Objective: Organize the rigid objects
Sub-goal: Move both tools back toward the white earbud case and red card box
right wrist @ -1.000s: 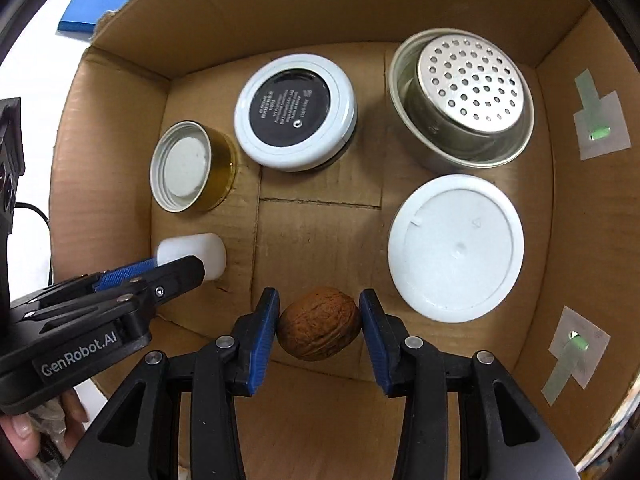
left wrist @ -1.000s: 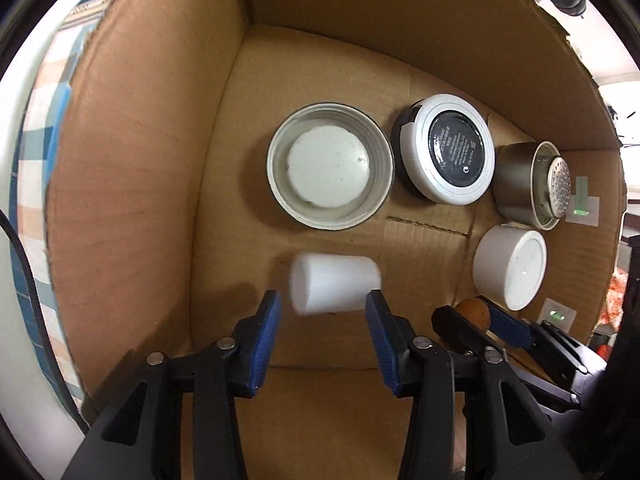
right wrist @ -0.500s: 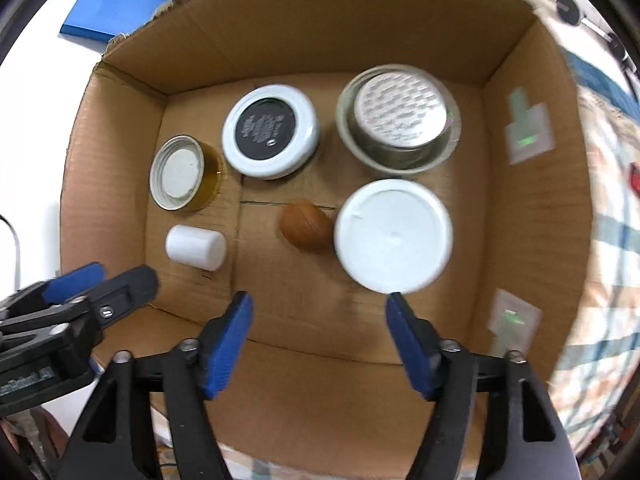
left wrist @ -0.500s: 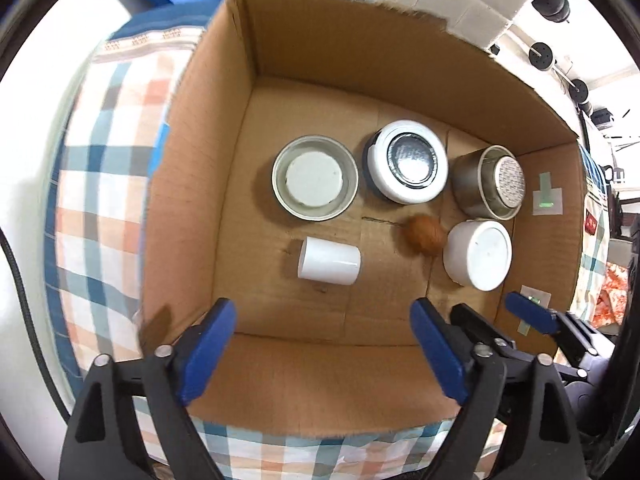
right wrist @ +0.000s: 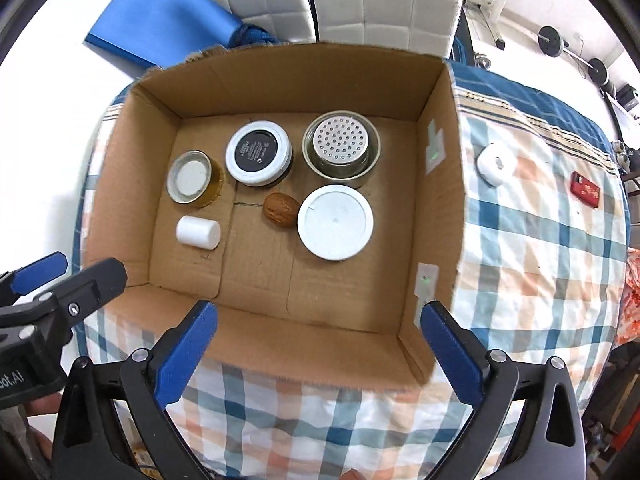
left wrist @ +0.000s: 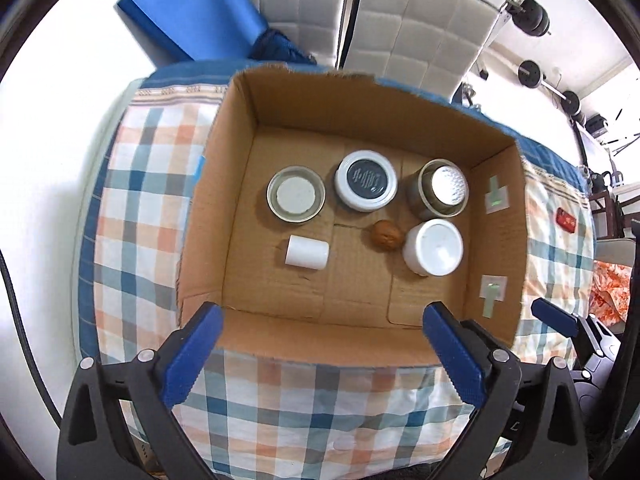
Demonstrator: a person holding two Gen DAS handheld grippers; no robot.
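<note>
An open cardboard box [left wrist: 216, 208] stands on a checked cloth. On its floor lie a small white cylinder [left wrist: 307, 252] on its side and a walnut [left wrist: 386, 233]. My left gripper [left wrist: 320, 316] hangs above the box's near wall, jaws opening wide, nothing between them. In the right wrist view the cylinder [right wrist: 198, 232] and the walnut [right wrist: 281, 209] lie well below my right gripper [right wrist: 319, 312], whose jaws are also opening with nothing between them. The left gripper's fingers [right wrist: 60, 276] show at that view's left edge.
Also in the box: a gold jar with a silver lid [right wrist: 192, 176], a white-rimmed black tin [right wrist: 258, 153], a steel strainer cup [right wrist: 341, 144] and a white tub [right wrist: 335, 222]. On the cloth to the right lie a white disc [right wrist: 496, 164] and a red item [right wrist: 586, 190].
Both grippers let go, the left of the white cylinder and the right of the walnut, opened wide and rose out of the box. The walnut now lies beside the white tub.
</note>
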